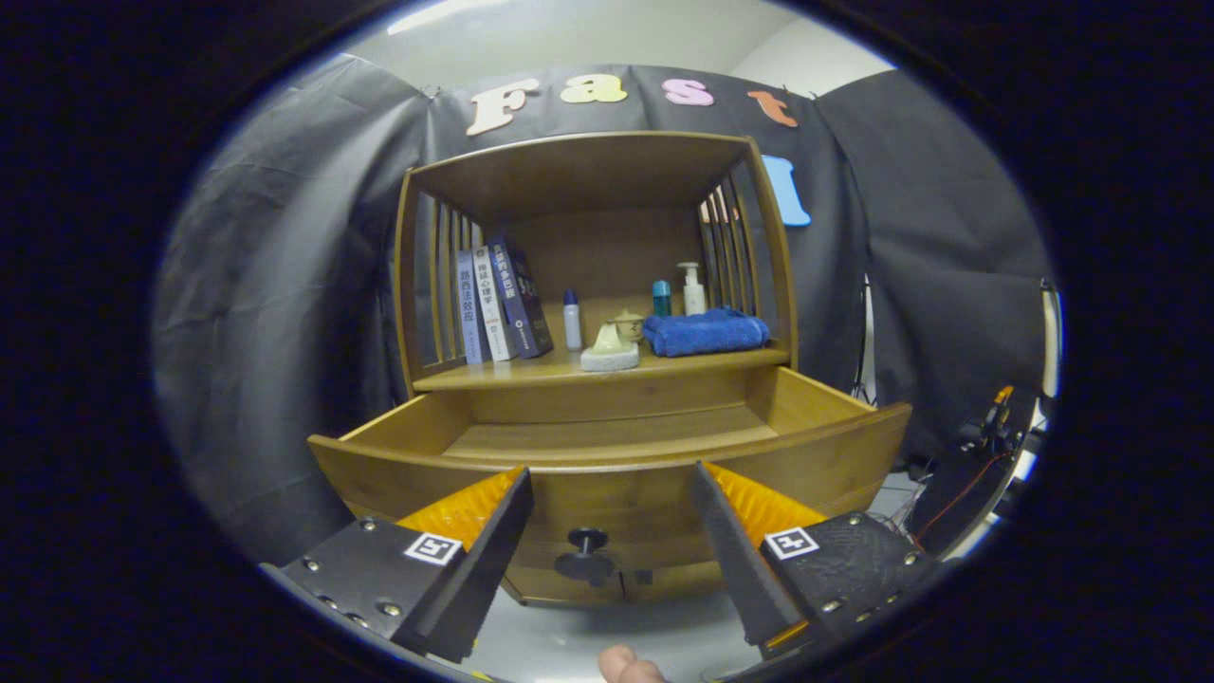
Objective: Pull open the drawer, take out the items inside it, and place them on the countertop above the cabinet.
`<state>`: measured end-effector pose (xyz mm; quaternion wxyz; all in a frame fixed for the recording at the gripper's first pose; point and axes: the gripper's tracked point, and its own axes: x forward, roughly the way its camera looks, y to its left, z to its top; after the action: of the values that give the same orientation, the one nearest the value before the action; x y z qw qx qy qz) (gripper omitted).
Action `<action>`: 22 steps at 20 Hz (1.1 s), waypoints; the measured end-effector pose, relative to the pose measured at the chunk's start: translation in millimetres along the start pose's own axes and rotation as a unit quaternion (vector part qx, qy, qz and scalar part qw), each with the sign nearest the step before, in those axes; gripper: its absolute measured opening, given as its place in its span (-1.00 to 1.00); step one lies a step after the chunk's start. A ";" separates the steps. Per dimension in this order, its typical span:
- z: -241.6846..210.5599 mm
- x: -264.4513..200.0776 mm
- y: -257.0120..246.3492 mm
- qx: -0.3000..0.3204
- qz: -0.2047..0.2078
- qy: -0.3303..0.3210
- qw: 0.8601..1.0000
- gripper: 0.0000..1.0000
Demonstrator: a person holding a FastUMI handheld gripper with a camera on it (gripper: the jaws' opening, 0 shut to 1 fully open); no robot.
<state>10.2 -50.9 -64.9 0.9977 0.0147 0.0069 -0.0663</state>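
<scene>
Two fingers of the hand-held gripper (607, 531) stand spread wide apart with nothing between them but air, just short of the drawer (607, 470) front and either side of its dark round knob (586, 552). The drawer is already pulled well out of the wooden cabinet (593, 275), so the first step looks done. What shows of the drawer's floor is bare smooth board; the near part is hidden behind the front panel, so whether anything lies there I cannot tell. On the surface (531, 372) above the drawer sit a folded blue towel (705, 331), soft and nubbly, a pale rounded ceramic piece (610, 349), a small white bottle (572, 320), a pump bottle (693, 289) at the far right, and three upright books (498, 304) at the left. Judging by that, the emptying may be largely or wholly finished. The cabinet is warm, varnished wood with slatted sides and rounded edges.
</scene>
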 end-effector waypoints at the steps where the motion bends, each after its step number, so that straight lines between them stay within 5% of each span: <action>1: -4.2 0.2 1.1 0.001 0.002 0.003 1.000 1.00; 10: -57.2 32.1 0.8 0.047 -0.005 0.074 0.996 1.00; 22: -54.8 68.0 0.7 0.069 0.018 0.059 0.996 0.98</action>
<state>77.1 -57.6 -120.7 0.9932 0.0873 0.0606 -0.0472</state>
